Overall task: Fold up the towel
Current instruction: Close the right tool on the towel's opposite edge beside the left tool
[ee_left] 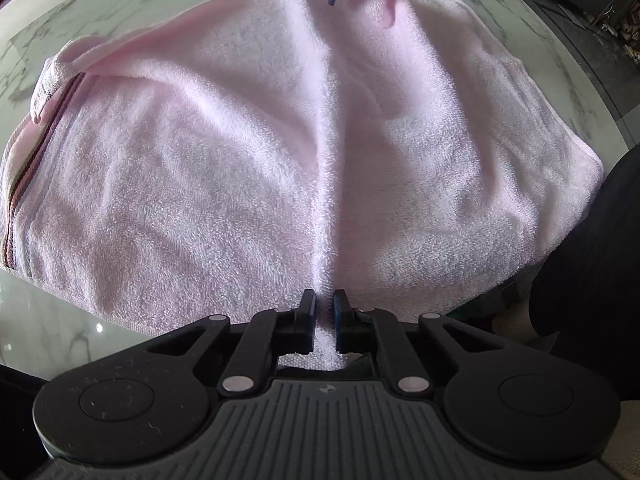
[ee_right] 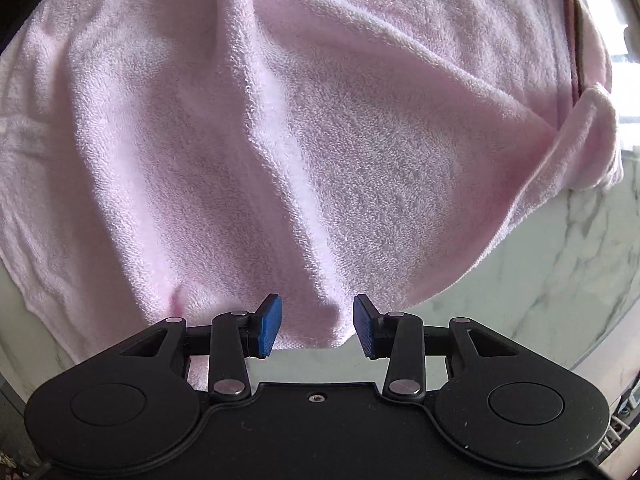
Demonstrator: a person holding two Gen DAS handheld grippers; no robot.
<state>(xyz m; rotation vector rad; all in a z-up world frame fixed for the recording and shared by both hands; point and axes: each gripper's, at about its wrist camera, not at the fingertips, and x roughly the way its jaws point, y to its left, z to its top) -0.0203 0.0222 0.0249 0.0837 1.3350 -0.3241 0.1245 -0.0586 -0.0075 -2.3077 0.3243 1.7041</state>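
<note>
The pink terry towel [ee_left: 248, 152] lies spread on the marble table [ee_left: 52, 344], a raised ridge running between your two grippers. Your left gripper [ee_left: 323, 312] is clenched on the near end of that ridge, likely to anchor the fold line. At the far edge your right gripper [ee_right: 317, 328] stands released, the towel's hem between its blue pads [ee_right: 269, 330] but untouched, apparently poised to pinch.
</note>
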